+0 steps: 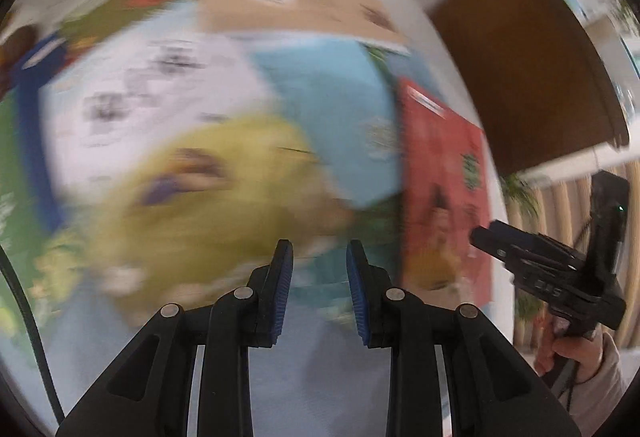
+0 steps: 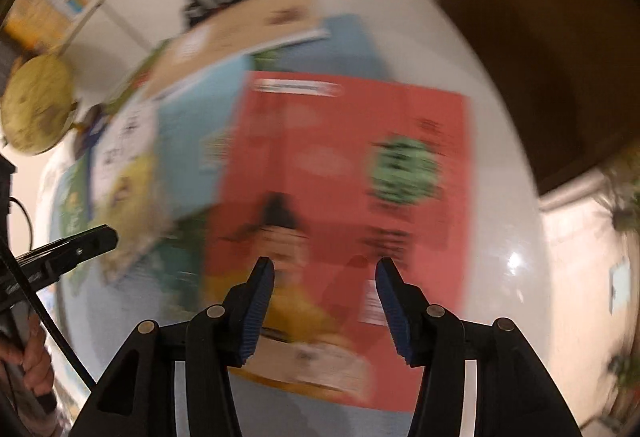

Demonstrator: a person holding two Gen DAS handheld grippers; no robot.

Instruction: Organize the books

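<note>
Several picture books lie overlapping on a white round table, all blurred by motion. A red book lies on top at the right, and it also shows in the left wrist view. Left of it are a light blue book, a white and yellow book and a tan book at the far side. My left gripper hovers over the yellow cover, open a little with nothing between its pads. My right gripper hangs open above the red book's near half, empty.
A dark brown panel stands beyond the table's right edge. A yellow-green round object on a stick sits at the far left. A green book lies at the left rim. A hand grips the right tool.
</note>
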